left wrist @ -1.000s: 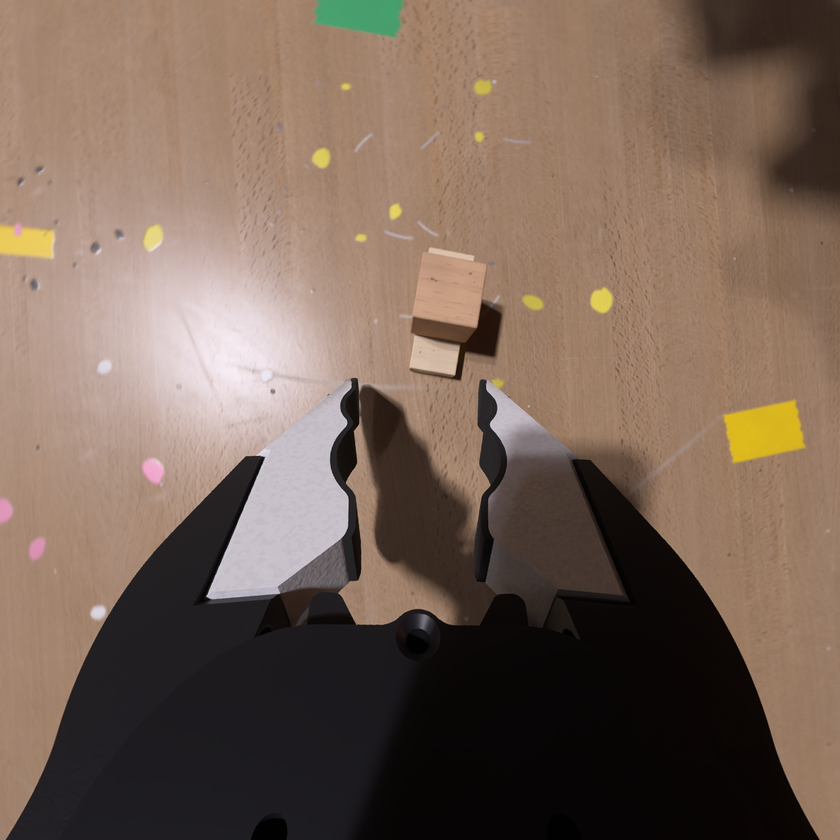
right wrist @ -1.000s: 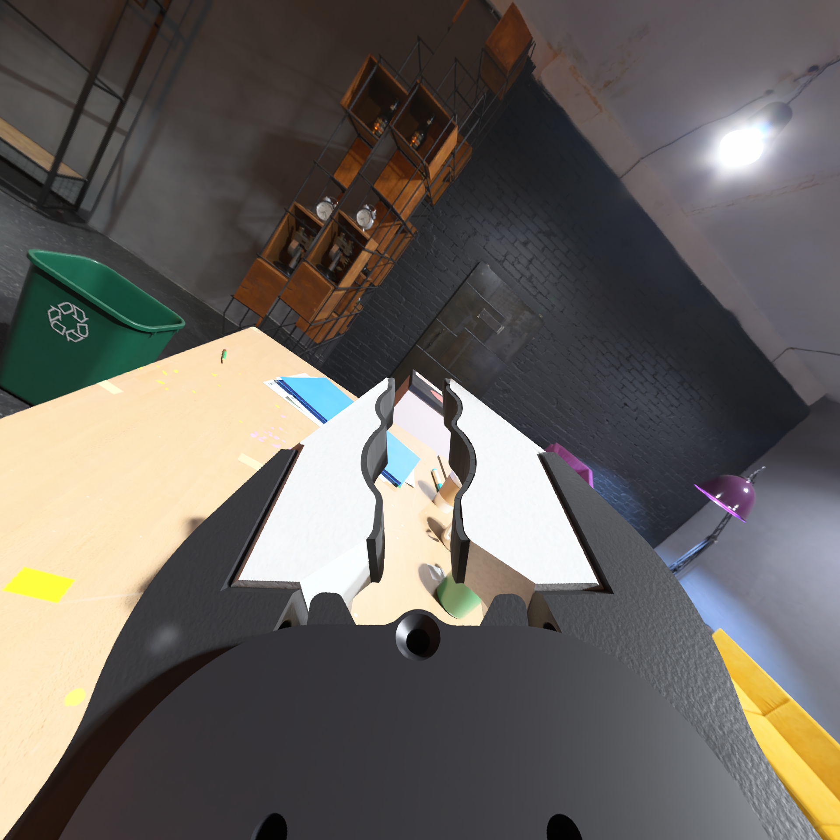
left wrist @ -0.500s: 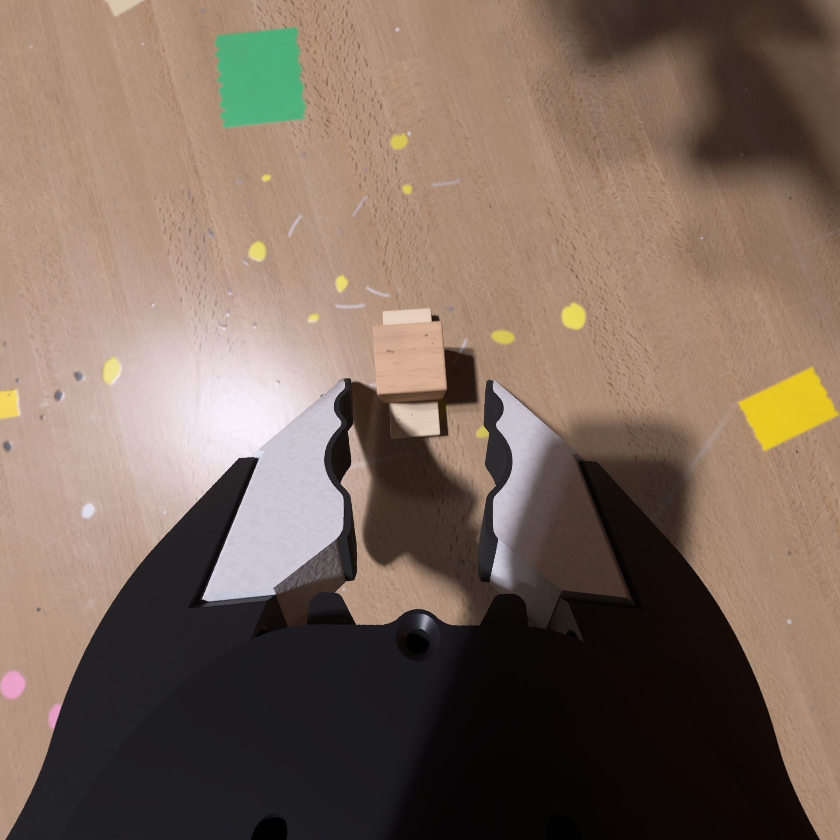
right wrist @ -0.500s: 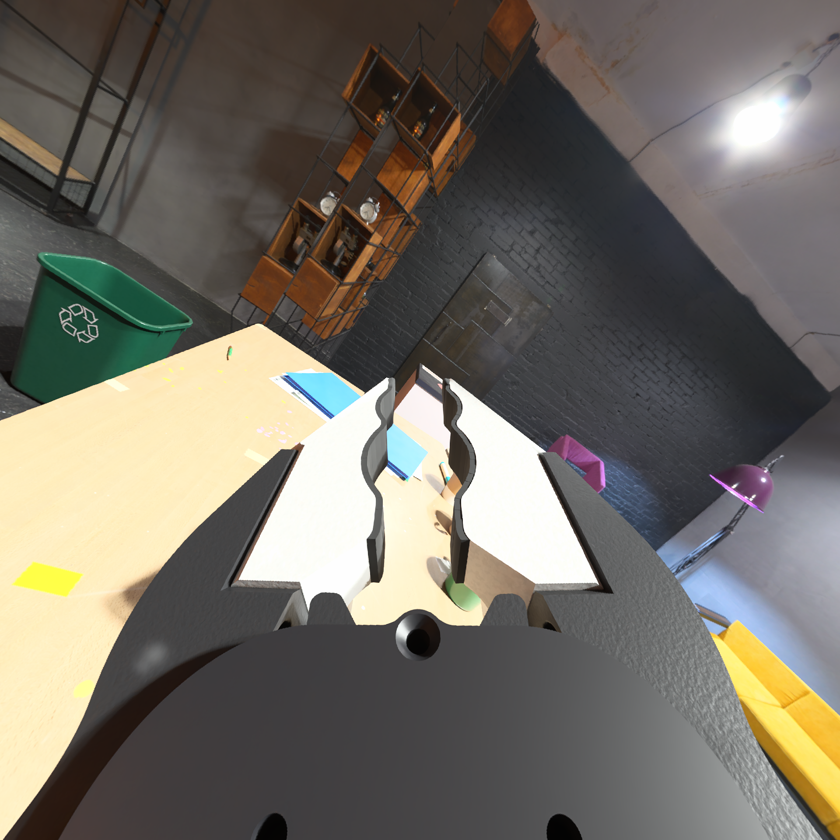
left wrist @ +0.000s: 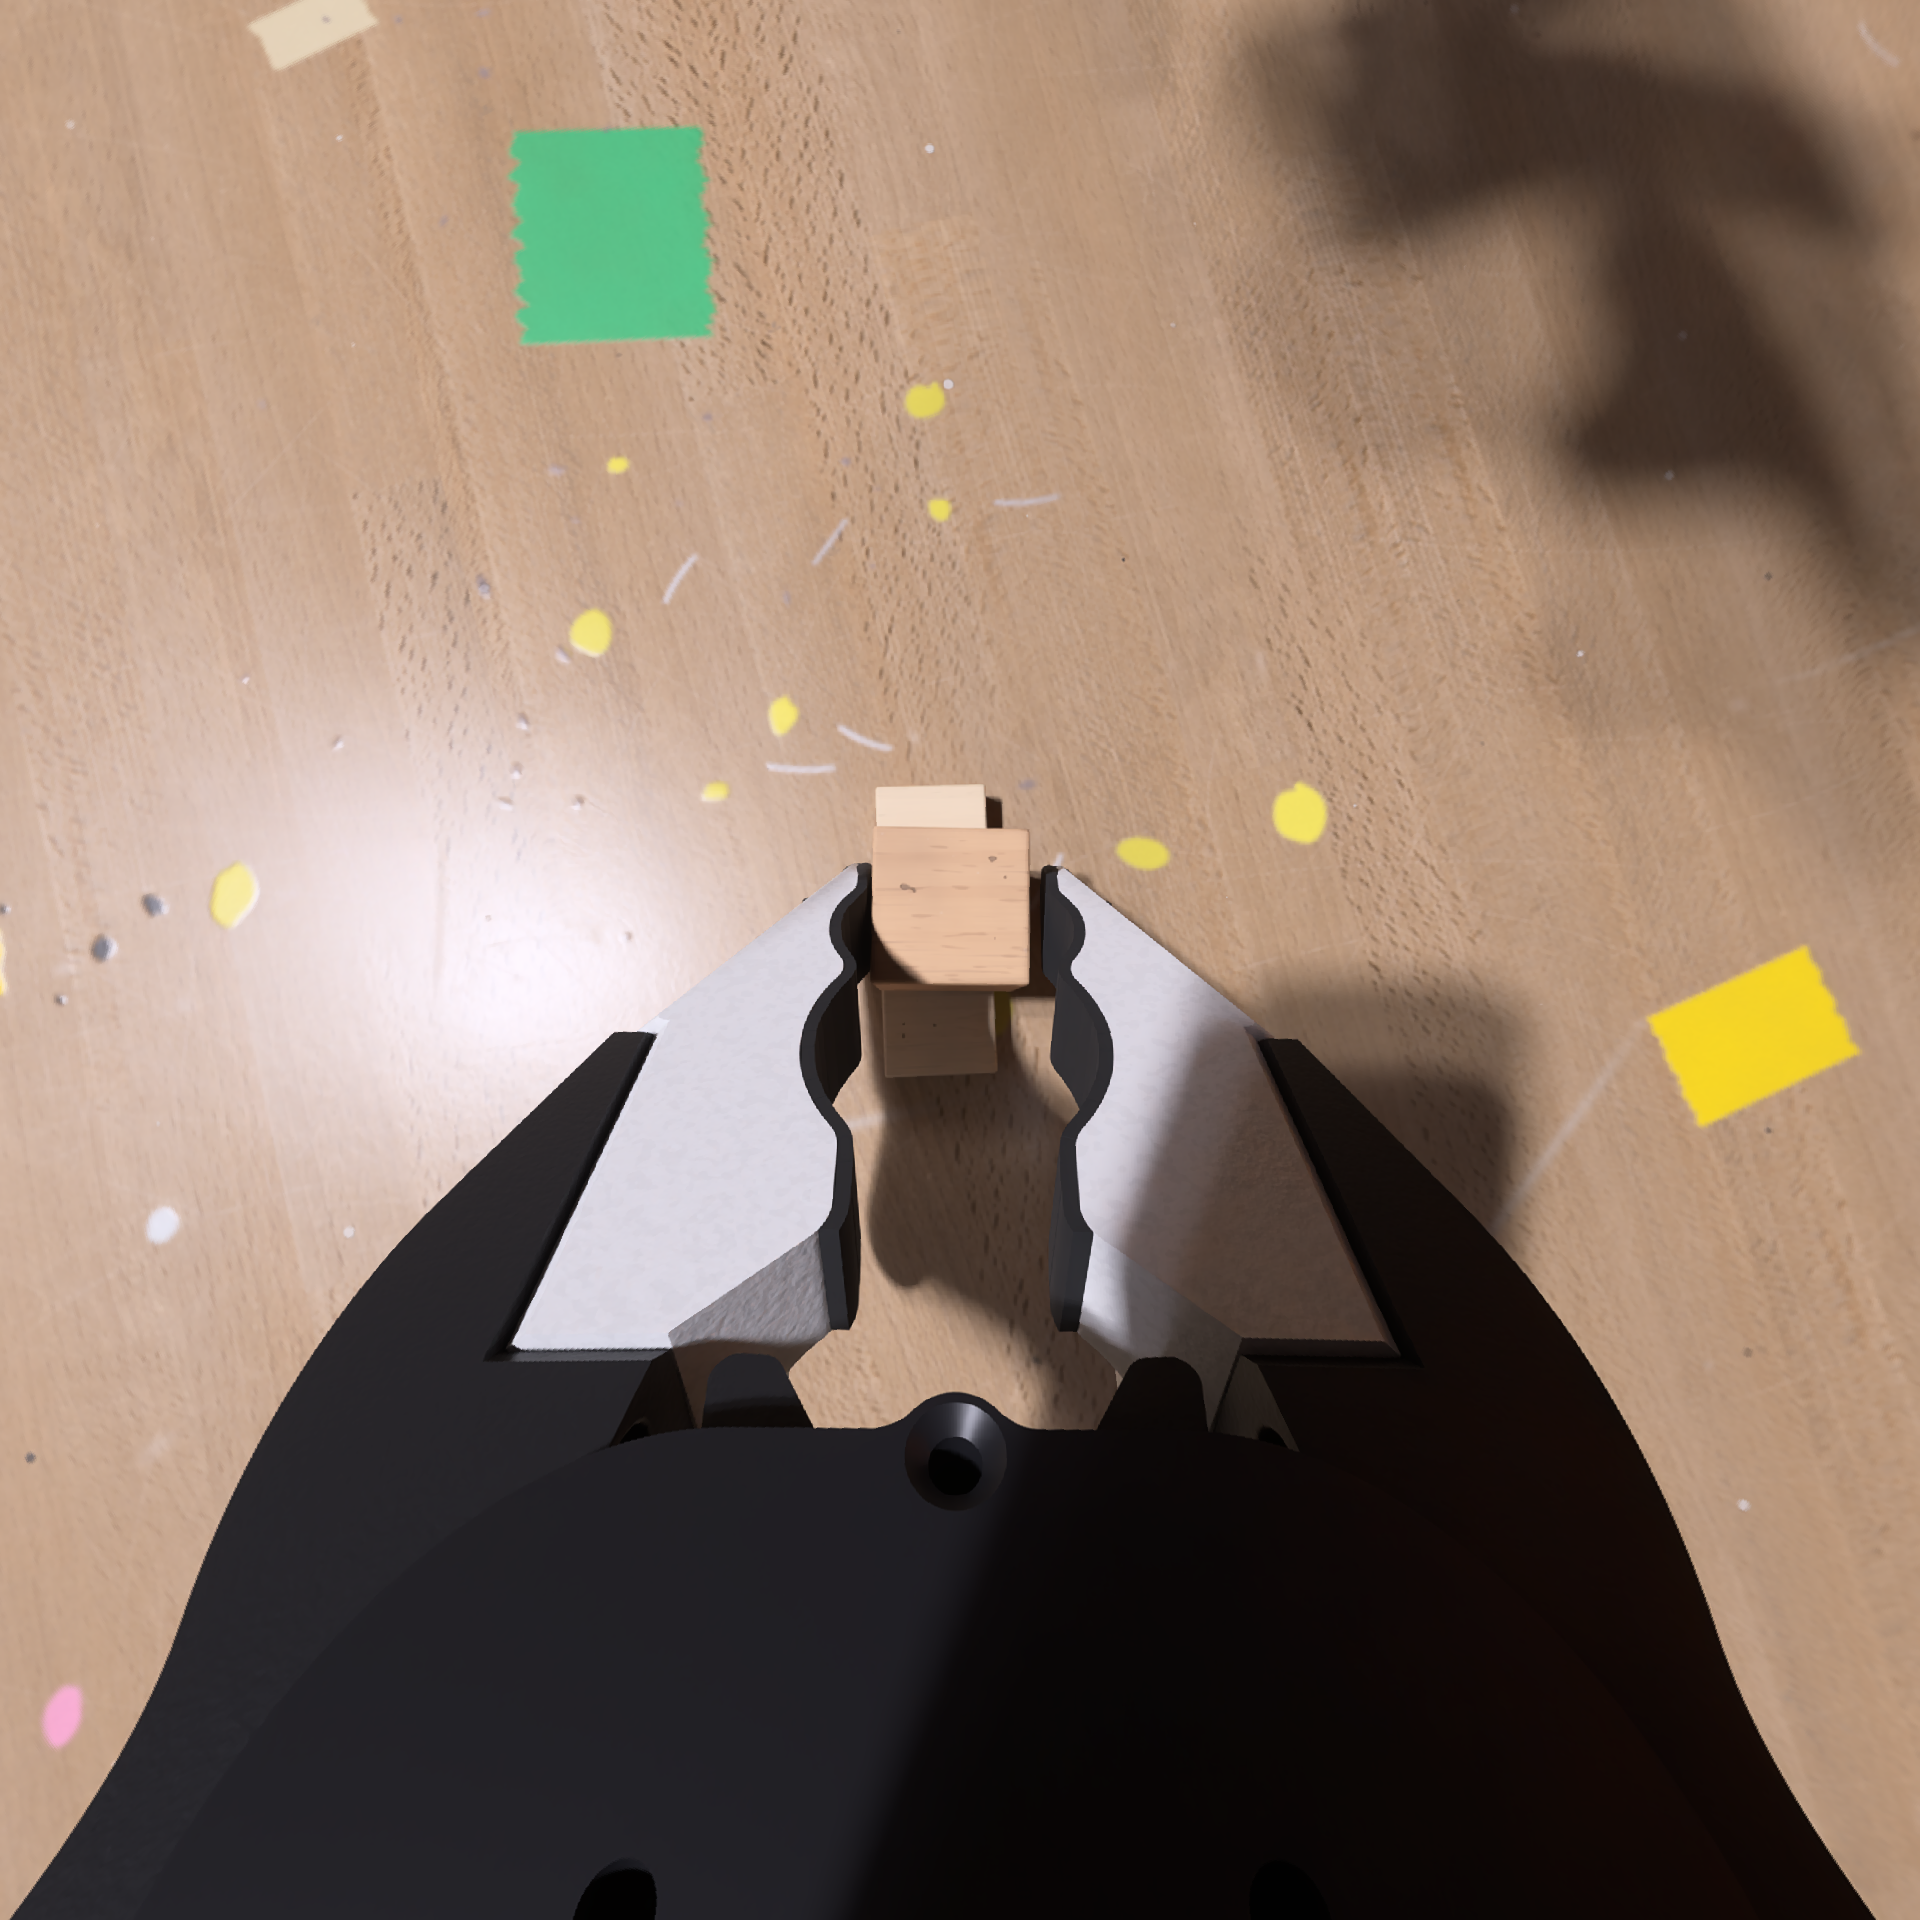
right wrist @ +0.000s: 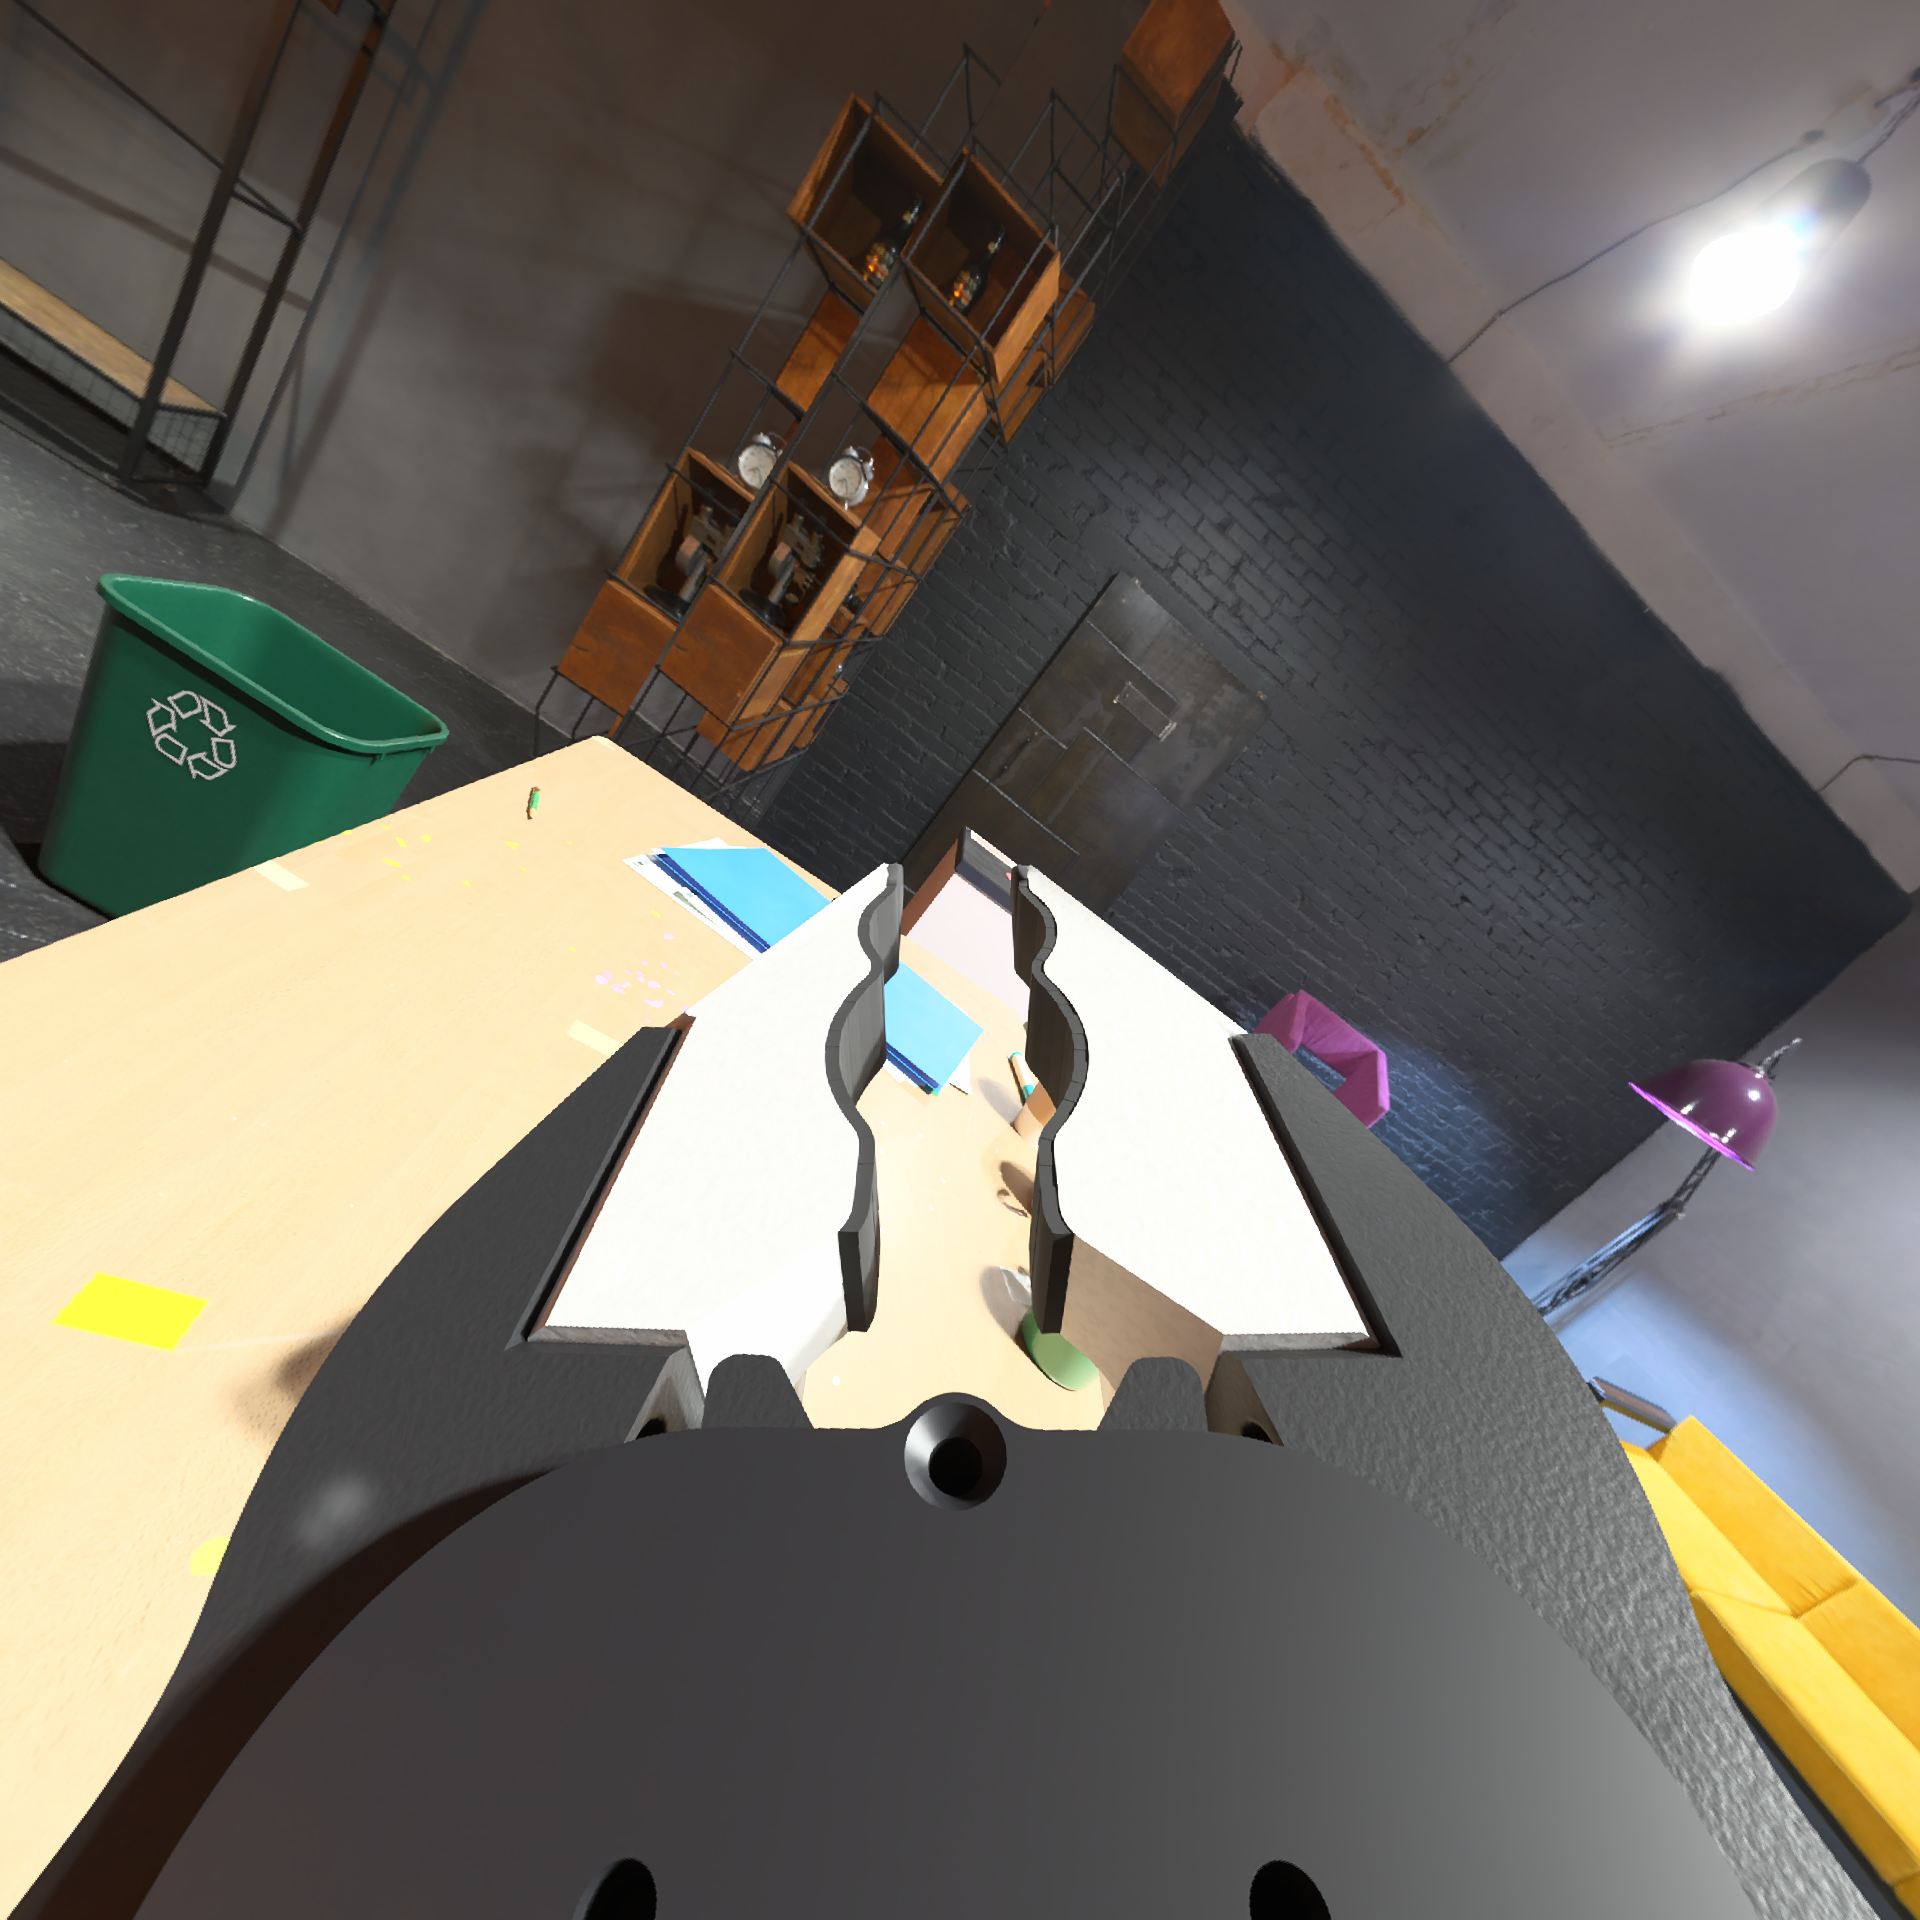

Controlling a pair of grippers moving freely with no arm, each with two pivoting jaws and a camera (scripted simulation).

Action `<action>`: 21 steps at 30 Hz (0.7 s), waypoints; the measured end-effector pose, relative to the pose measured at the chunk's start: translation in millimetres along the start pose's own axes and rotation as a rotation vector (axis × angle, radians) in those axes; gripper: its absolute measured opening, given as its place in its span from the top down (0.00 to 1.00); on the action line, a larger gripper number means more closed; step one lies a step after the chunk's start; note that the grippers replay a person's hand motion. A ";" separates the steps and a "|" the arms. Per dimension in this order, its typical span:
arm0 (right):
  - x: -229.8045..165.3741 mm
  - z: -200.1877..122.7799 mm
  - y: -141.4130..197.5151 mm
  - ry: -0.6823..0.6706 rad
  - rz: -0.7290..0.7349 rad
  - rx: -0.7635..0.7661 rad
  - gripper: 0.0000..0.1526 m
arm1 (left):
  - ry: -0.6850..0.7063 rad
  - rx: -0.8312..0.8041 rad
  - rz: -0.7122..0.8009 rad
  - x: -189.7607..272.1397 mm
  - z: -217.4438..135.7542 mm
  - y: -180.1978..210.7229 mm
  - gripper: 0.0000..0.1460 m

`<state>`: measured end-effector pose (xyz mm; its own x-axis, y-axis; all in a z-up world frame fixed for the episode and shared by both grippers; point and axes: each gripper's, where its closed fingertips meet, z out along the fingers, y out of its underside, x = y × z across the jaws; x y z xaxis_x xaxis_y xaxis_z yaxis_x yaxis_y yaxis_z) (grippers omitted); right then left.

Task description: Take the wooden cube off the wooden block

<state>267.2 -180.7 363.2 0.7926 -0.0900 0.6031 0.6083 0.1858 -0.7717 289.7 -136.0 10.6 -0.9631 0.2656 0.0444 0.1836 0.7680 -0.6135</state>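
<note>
Not yet done: wooden cube (left wrist: pixel 951 906) sitting on the paler wooden block (left wrist: pixel 938 1029), which lies flat on the tabletop (left wrist: pixel 1351 644) and pokes out past the cube on the near and far sides. Left gripper (left wrist: pixel 952 902) down at the stack, jaws open and straddling the cube, fingertips just beside its two side faces; contact too close to call, no squeeze evident. Left to do, by the look of it: closing on the cube, lifting it clear, setting it down apart from the block.

Only in the left wrist view: cube, block, paint specks, green tape patch (left wrist: pixel 613 237).

Only in the right wrist view: right gripper (right wrist: pixel 954 902) raised well above the tabletop, jaws open and empty, aimed across the room toward a green bin (right wrist: pixel 223 738), wire shelves (right wrist: pixel 862 436), blue folder (right wrist: pixel 748 894). No cube there.
</note>
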 end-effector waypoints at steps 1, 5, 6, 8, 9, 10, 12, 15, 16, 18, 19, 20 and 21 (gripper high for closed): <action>-0.1 -0.3 -0.2 -0.001 0.001 -0.001 0.87 | 0.004 0.002 -0.016 -0.1 -1.8 0.0 0.78; -0.9 -1.9 -1.1 -0.004 0.005 -0.007 0.87 | -0.050 0.052 -0.047 -5.2 -16.9 -1.7 0.81; -1.2 -2.6 -1.7 -0.006 0.006 -0.008 0.87 | -0.067 0.076 -0.059 -6.7 -22.9 -2.8 0.81; -1.5 -4.3 -3.4 -0.007 0.010 -0.010 0.87 | -0.105 0.144 -0.072 -9.5 -37.5 -6.0 0.81; -1.8 -5.2 -4.2 -0.007 0.010 -0.013 0.86 | -0.125 0.184 -0.077 -10.7 -45.4 -8.1 0.81; -1.8 -6.4 -5.4 -0.005 0.009 -0.015 0.86 | -0.147 0.225 -0.083 -11.9 -54.0 -10.3 0.81; -1.8 -8.8 -8.6 -0.001 0.015 -0.011 0.86 | -0.185 0.299 -0.096 -13.1 -71.4 -14.7 0.81; 2.4 -15.8 -19.1 0.024 0.035 0.031 0.86 | -0.223 0.408 -0.088 -10.6 -98.0 -22.9 0.81; 5.4 -20.3 -25.2 0.037 0.051 0.065 0.87 | -0.236 0.445 -0.080 -9.4 -106.6 -25.6 0.81; 15.1 -33.3 -38.8 0.078 0.111 0.161 0.87 | -0.263 0.497 -0.068 -7.9 -120.9 -28.1 0.81; 19.9 -41.5 -44.6 0.091 0.149 0.210 0.87 | -0.280 0.513 -0.065 -7.6 -127.3 -28.4 0.81; 24.9 -50.2 -49.4 0.102 0.184 0.252 0.87 | -0.294 0.525 -0.063 -7.1 -133.0 -28.7 0.81; 29.9 -59.6 -53.9 0.115 0.215 0.293 0.87 | -0.305 0.540 -0.060 -6.2 -138.7 -29.1 0.81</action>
<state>260.6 -251.7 410.8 0.9105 -0.1246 0.3943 0.4027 0.4832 -0.7774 317.6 -79.2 137.6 -0.9961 -0.0083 -0.0877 0.0791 0.3525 -0.9325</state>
